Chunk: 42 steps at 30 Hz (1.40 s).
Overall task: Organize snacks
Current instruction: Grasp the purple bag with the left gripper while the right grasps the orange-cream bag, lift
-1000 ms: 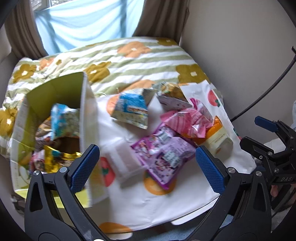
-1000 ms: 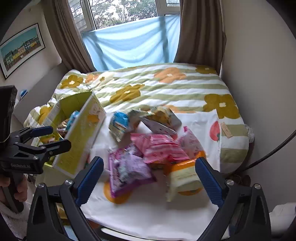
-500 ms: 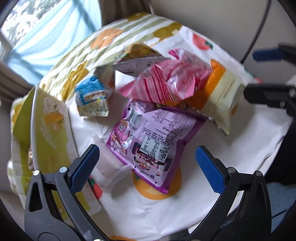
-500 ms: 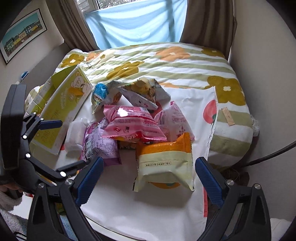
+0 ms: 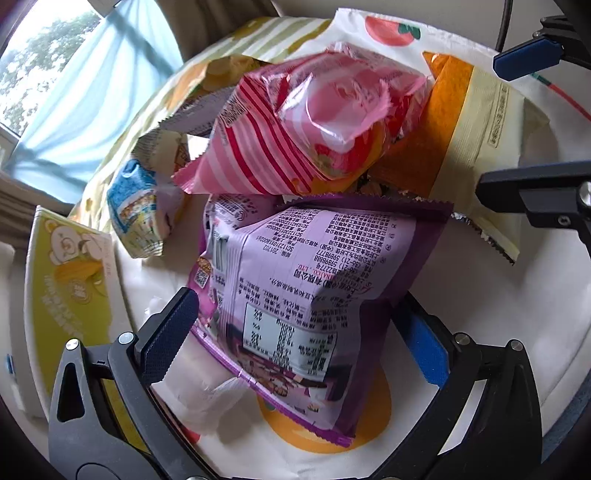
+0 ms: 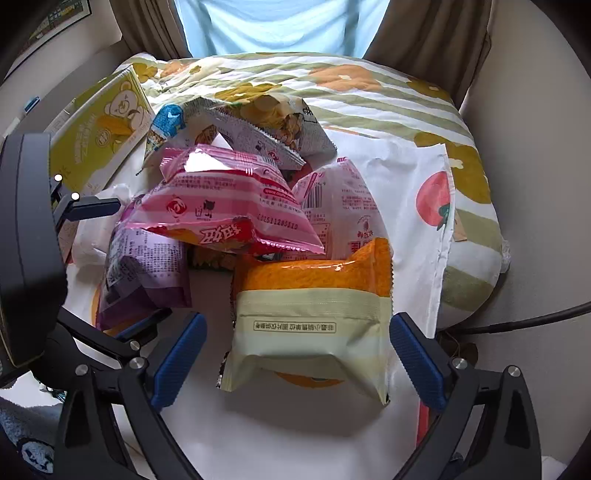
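Note:
A pile of snack packets lies on a white fruit-print cloth (image 6: 410,177). My left gripper (image 5: 295,339) is open, its jaws on either side of the purple packet (image 5: 303,295), not closed on it. My right gripper (image 6: 295,354) is open around the near end of the orange-and-cream packet (image 6: 314,314). A pink striped packet (image 6: 225,206) lies on top of both; it also shows in the left wrist view (image 5: 310,122). A blue packet (image 5: 136,210) and a grey-and-yellow packet (image 6: 258,125) lie behind. The yellow-green snack box (image 6: 99,133) stands at the left.
The cloth lies on a flower-print striped bedspread (image 6: 351,81). A wall (image 6: 535,184) and a black cable (image 6: 517,321) are to the right. A window with a blue curtain (image 6: 280,26) is beyond the bed. A small white packet (image 5: 199,384) lies under the purple one.
Both grippers have moved forward and down onto the pile. The left now straddles the purple packet and the right straddles the orange-and-cream packet. Both stay open.

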Each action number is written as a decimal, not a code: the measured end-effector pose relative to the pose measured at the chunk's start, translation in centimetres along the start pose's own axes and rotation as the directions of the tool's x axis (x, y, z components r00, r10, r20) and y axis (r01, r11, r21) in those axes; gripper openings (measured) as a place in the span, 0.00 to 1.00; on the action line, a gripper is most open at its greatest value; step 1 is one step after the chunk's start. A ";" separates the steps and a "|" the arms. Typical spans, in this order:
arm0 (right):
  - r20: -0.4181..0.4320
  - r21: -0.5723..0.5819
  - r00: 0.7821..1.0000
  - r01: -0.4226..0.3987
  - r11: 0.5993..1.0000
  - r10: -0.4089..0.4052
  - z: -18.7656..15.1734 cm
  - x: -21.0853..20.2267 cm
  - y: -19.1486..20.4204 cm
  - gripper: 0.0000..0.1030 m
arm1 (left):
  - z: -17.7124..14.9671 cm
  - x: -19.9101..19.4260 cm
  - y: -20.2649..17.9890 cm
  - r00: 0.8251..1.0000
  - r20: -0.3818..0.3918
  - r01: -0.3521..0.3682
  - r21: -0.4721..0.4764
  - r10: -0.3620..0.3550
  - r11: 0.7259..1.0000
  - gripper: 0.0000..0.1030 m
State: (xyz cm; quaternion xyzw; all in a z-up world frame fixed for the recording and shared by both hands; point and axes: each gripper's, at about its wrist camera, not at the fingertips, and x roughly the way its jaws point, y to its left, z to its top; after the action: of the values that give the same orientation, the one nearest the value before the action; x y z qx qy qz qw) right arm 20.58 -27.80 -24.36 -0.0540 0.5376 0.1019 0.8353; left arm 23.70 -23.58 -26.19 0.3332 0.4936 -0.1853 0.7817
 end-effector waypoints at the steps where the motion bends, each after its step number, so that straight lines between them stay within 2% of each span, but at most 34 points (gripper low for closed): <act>1: -0.008 -0.006 1.000 0.002 1.000 -0.002 0.0 0.3 0.1 0.96 | 0.0 0.3 0.0 1.000 -0.005 0.004 0.007 -0.004 1.000 0.99; 5: -0.022 -0.036 0.999 0.033 0.999 -0.034 0.1 1.0 0.7 0.96 | 0.2 0.7 0.7 0.999 -0.005 0.051 -0.002 -0.051 0.999 0.93; 15: -0.038 -0.041 0.999 0.029 0.999 -0.031 0.1 2.6 1.0 0.96 | -0.6 -0.1 2.5 0.995 0.009 0.096 -0.007 -0.096 0.995 0.73; 21: -0.047 -0.046 0.998 0.033 0.998 -0.035 0.2 3.5 1.1 0.96 | -0.7 -0.3 3.7 0.994 0.014 0.106 -0.008 -0.106 0.994 0.66; 27: -0.049 -0.056 0.998 0.044 0.997 -0.047 -0.2 3.9 1.2 0.94 | -0.8 -0.3 3.8 0.995 0.012 0.100 -0.009 -0.100 0.995 0.63; 28: -0.045 -0.074 0.997 0.058 0.996 -0.061 -0.4 3.9 1.4 0.91 | -0.8 -0.4 4.0 0.995 0.012 0.101 -0.011 -0.101 0.995 0.63; 30: -0.036 -0.085 0.998 0.055 0.995 -0.059 -0.5 3.6 1.2 0.79 | -0.7 -0.5 4.3 0.994 0.013 0.104 -0.019 -0.104 0.994 0.63; 32: -0.035 -0.079 0.998 0.049 0.996 -0.051 -0.7 3.2 1.2 0.74 | -0.6 -1.0 4.3 0.994 0.018 0.106 -0.025 -0.105 0.994 0.62; 42: 0.012 -0.047 1.000 0.024 0.999 -0.024 -1.6 -0.8 1.7 0.73 | -0.7 -4.1 4.2 0.997 0.060 0.053 -0.039 -0.051 0.998 0.62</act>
State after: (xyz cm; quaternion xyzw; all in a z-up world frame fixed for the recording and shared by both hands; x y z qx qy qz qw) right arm 18.46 -26.51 -24.26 -0.0796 0.5295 0.1050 0.8380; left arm 24.02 -20.28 -21.33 0.2986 0.4826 -0.2051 0.7974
